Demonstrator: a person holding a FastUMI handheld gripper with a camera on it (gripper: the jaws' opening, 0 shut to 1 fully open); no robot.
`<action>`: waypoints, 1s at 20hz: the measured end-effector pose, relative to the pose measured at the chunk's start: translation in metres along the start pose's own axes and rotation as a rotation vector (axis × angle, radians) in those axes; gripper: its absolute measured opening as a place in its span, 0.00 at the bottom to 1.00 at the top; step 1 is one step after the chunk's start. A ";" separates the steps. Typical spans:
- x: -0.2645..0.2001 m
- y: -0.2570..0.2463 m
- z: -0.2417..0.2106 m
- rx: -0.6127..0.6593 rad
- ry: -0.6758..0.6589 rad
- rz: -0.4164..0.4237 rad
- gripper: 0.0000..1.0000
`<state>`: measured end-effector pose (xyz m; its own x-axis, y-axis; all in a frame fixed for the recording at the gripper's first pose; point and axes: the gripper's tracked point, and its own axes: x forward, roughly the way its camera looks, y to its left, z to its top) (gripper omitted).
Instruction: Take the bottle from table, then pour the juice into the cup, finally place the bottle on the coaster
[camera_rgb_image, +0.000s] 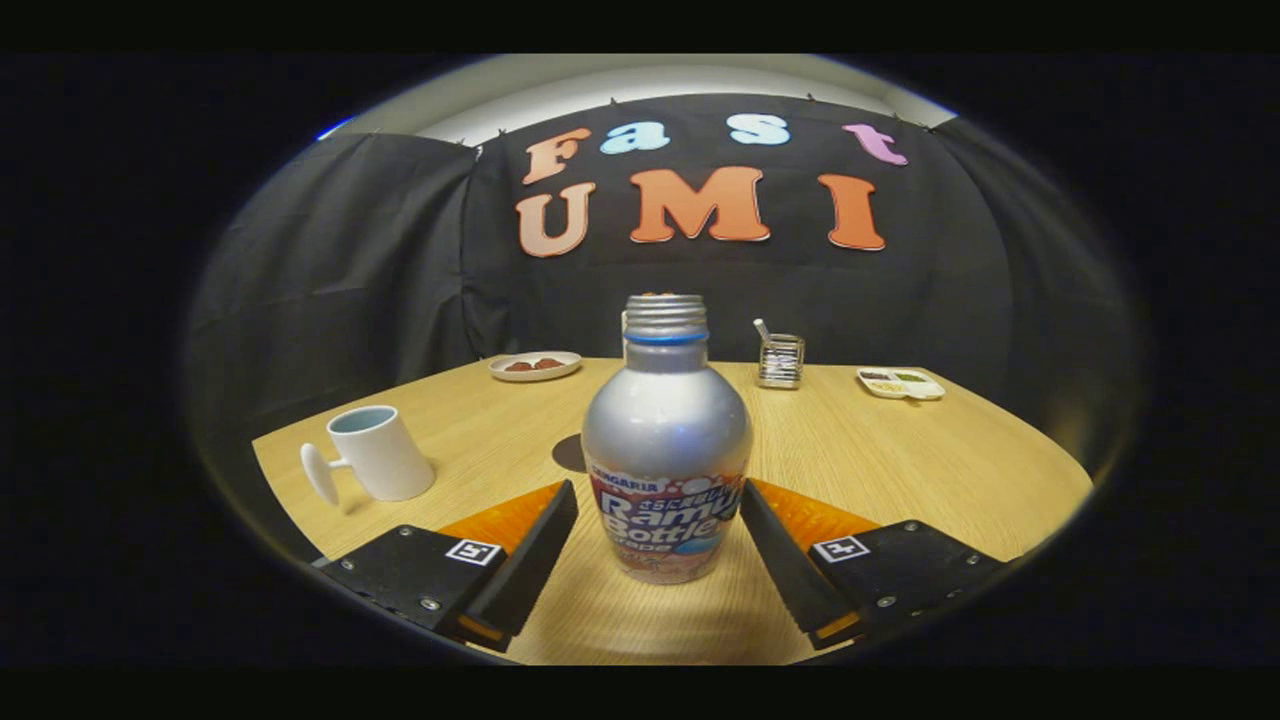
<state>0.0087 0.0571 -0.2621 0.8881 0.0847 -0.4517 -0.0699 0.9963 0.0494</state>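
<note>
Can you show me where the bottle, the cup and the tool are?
bottle (667, 440): gripper view, silver shoulder, between the fingers.
cup (385, 455): gripper view, white side.
tool (660, 545): gripper view, open, midway between its fingertips.

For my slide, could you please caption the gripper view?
Open hand-held gripper straddling the uncapped bottle on the table, cup nearby.

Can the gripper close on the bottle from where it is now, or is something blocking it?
Probably yes. The bottle stands upright between the open gripper fingers, with a small gap on each side and nothing between. The cup sits off to the left, well apart.
</note>
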 end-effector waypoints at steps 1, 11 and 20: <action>0.001 0.000 -0.002 0.013 0.009 -0.002 0.97; 0.008 0.010 0.009 0.006 0.013 0.019 0.79; 0.022 0.036 0.034 -0.231 -0.030 -0.023 0.79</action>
<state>0.0410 0.0944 -0.2402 0.9035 0.0653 -0.4236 -0.1488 0.9746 -0.1671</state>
